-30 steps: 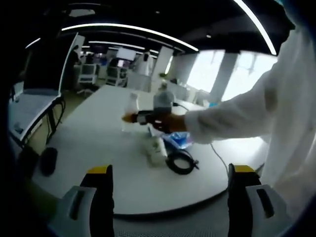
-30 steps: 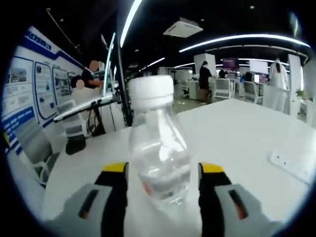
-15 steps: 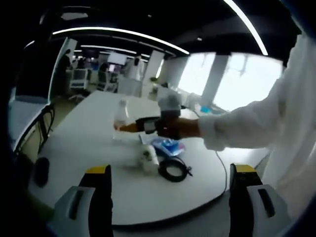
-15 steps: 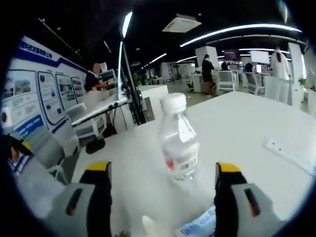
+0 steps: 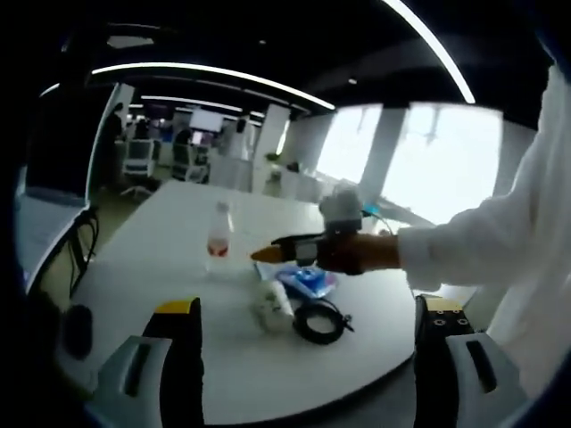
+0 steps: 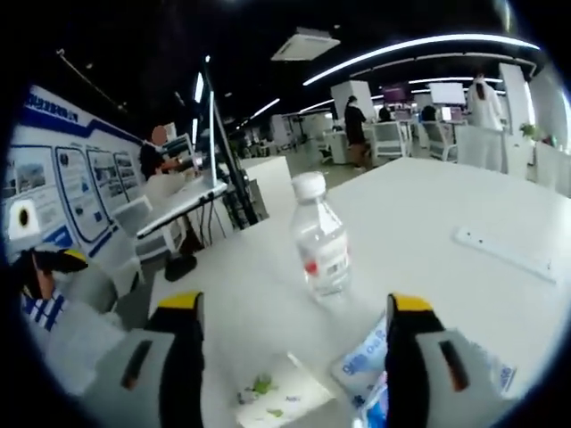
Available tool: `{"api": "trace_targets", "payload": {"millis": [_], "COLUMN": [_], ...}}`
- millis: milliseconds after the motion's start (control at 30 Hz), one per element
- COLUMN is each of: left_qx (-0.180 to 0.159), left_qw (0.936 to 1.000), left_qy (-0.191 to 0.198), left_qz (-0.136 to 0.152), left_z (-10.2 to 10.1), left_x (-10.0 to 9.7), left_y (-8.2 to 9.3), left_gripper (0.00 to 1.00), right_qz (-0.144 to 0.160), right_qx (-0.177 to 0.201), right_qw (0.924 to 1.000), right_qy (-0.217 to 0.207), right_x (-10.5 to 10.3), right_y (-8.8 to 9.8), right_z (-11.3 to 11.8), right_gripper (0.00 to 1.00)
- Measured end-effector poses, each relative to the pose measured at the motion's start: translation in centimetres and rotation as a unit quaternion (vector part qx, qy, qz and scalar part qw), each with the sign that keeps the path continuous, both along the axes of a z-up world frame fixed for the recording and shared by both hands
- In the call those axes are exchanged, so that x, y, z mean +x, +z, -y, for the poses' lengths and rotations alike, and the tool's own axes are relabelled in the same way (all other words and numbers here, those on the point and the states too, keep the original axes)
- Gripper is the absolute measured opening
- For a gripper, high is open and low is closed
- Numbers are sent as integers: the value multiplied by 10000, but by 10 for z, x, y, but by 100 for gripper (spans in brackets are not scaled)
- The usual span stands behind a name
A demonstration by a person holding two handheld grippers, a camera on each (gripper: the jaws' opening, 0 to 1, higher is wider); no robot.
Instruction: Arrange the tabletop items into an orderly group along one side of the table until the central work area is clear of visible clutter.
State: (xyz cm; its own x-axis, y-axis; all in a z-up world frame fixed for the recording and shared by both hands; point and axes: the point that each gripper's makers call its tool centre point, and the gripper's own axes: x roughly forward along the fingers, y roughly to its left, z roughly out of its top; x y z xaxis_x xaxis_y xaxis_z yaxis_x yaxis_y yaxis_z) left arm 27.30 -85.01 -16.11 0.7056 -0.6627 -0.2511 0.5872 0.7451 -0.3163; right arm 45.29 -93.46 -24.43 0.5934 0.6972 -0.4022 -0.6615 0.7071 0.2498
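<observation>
A white table [image 5: 161, 259] carries a water bottle [image 6: 320, 239], packets [image 6: 277, 399], coiled cable [image 5: 318, 320] and power strip [image 6: 502, 254].

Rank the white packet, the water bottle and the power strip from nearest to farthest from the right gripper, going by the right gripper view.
1. White packet: on the table between the right gripper's jaws.
2. Water bottle: upright, straight ahead.
3. Power strip: farther off, to the right.

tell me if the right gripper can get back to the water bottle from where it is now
Probably yes. The right gripper is open and the water bottle stands upright straight ahead between its jaw lines, apart from them, with bare white table around it and nothing in between.
</observation>
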Motion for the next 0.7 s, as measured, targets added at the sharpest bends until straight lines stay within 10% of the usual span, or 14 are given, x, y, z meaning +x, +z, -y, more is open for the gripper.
{"api": "trace_targets", "payload": {"millis": [700], "left_qx": [-392], "left_qw": [9990], "left_qy": [-201], "left_qz": [-39], "left_z": [16], "left_x": [21], "left_y": [-3], "left_gripper": [96], "right_qz": [-205], "right_qx": [-123], "right_qw": [9997], "right_qy": [13], "right_x": [-31], "right_y": [-9], "right_z": [35], "right_gripper": [80]}}
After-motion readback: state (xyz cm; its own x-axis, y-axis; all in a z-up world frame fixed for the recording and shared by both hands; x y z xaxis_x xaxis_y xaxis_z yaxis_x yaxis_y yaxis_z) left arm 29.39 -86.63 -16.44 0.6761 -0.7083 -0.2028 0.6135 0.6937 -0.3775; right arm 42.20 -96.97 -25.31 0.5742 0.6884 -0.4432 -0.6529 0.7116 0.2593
